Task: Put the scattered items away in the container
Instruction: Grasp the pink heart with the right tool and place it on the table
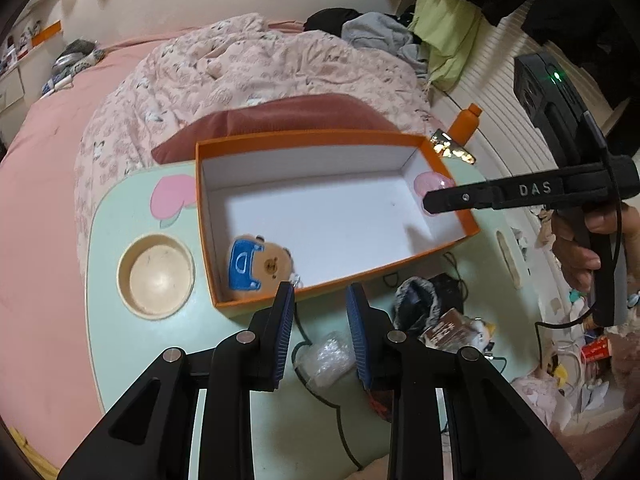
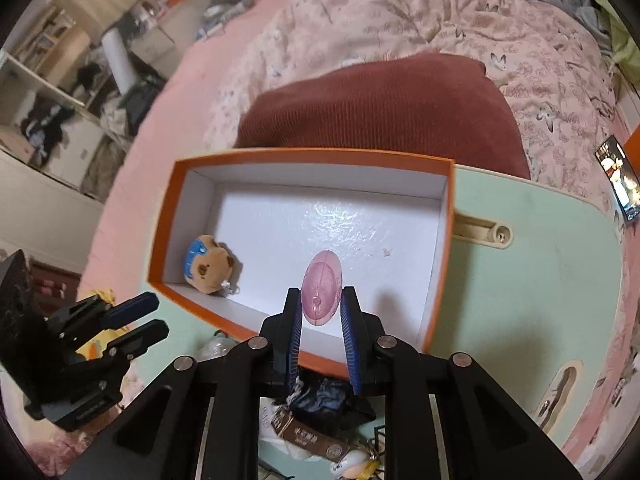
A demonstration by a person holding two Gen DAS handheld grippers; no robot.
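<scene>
Right fingers (image 2: 320, 312) pinch pink ball (image 2: 322, 286) over box (image 2: 168, 224); left fingers (image 1: 320, 304) slightly spread, empty; bear (image 2: 208, 268) inside at 9 o'clock.

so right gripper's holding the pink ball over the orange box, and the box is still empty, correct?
Not empty. The right wrist view shows the bear plush already lying in the orange box, near its left end. The rest holds: the right gripper grips the pink ball above the box.
</scene>
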